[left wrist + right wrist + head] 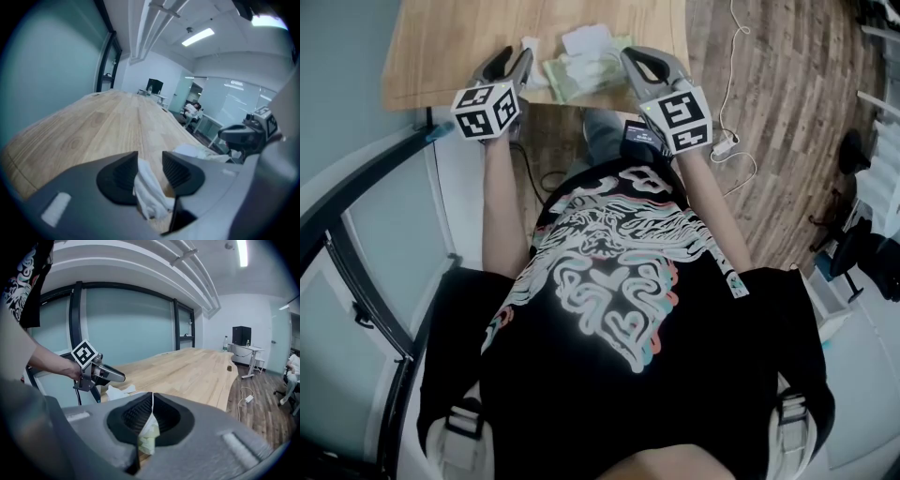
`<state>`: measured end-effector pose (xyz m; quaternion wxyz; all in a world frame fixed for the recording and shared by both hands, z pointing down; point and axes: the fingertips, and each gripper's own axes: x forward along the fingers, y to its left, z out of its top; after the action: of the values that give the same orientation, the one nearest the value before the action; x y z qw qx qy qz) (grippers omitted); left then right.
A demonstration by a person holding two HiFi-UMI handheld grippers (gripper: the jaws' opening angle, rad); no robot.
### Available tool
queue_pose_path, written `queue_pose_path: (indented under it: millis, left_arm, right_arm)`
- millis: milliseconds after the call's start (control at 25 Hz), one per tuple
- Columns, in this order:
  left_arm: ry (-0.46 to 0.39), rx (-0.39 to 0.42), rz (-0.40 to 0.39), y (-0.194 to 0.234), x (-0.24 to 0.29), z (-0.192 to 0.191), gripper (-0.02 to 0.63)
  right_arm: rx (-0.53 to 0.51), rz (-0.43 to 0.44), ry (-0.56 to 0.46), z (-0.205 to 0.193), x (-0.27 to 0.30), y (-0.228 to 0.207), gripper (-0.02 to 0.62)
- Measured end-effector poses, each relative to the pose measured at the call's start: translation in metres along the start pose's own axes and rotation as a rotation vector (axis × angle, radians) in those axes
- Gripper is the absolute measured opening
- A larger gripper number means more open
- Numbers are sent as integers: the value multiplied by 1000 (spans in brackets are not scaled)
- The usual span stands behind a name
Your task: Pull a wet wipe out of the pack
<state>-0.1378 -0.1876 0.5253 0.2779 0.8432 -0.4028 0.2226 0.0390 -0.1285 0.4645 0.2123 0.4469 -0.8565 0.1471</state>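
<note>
The pale green wet wipe pack [579,77] lies near the wooden table's [441,52] front edge, with a white sheet [586,39] at its far end. My right gripper [633,67] is at the pack's right side. In the right gripper view it [152,401] is shut on a thin pale green edge of the pack [149,437]. My left gripper [514,59] is to the pack's left. Its jaws [150,161] stand open, and a crumpled white wipe [148,192] hangs between them against the left pad. The right gripper view shows the left gripper [101,373] above white tissue [117,391].
The table's front edge runs just under both grippers. A white cable and adapter [727,142] lie on the wood floor to the right. A glass wall with a dark frame [77,324] stands on the left. A seated person [192,110] is far off.
</note>
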Motion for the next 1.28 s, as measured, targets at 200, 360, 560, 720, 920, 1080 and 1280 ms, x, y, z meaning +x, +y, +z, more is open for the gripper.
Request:
queue_pose_path:
  millis: [200,360,560,720,920,1080,1280]
  left_arm:
    - [-58,32,24,-5,-20,11,144]
    - [-103,67,29,-17,-45,14,140]
    - [-149,105,13,-40,-84,2,-11]
    - [-193,102,7,-55,-110,0,-11]
    - [-287,79,-17,-77,-146,9,-11]
    - [-313,121,5,-97,-165,4,-11]
    - [-330,231,8,-134,-186,-2,-11]
  right_arm:
    - [5,-35,-40,6,-15,6,6]
    - [-3,-69,-81,16,-34,18,6]
    - [-2,-125,-114,20,-67,32,6]
    - [12,-172,-133,19,-90,34,6]
    - [-16,-169,-154,29,-107,51,6]
    - [-72,-153,-183,40,-120,69,6]
    - [-109,-145,-261,55,-150,90,6]
